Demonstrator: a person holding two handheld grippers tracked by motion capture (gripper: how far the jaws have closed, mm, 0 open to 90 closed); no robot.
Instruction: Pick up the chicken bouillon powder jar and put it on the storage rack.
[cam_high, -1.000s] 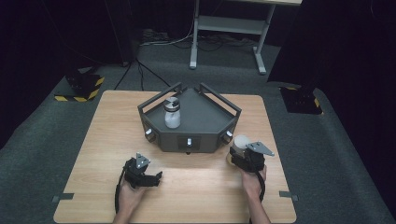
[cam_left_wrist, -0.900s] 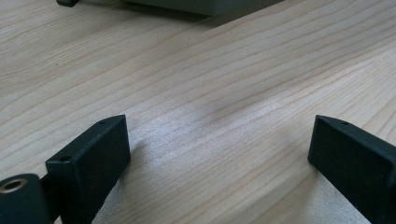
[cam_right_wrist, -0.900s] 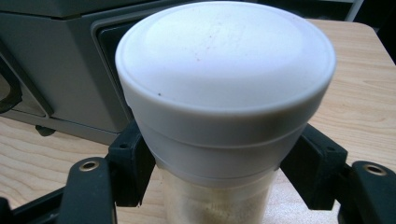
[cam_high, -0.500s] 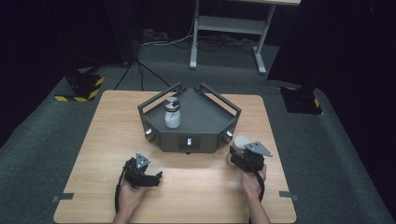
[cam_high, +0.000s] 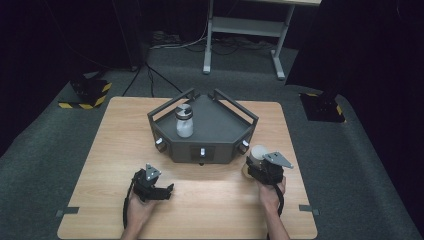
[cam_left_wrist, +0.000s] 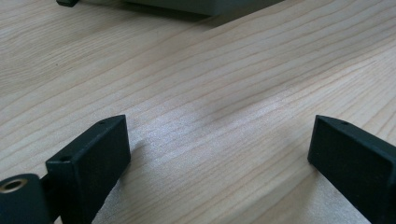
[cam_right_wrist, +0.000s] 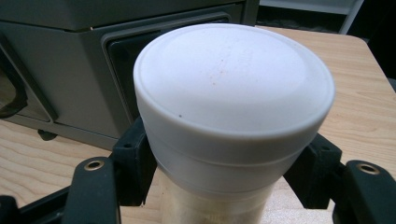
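Right hand-held gripper (cam_right_wrist: 224, 186) clamps a cylindrical jar (cam_right_wrist: 219, 196) under its smooth white lid (cam_right_wrist: 233, 79)

- Two black grippers are being shown: the left gripper (cam_high: 159, 191) and the right gripper (cam_high: 256, 165).
- A grey three-cornered plate is being carried on each.
- A black cable is being trailed from each.
- Blocky black jaws with small screw holes are being seen.

No legible text, label, brand, number or sign appears on any surface; the white jar lid (cam_right_wrist: 233, 77) and wooden table (cam_left_wrist: 210, 93) are unmarked.
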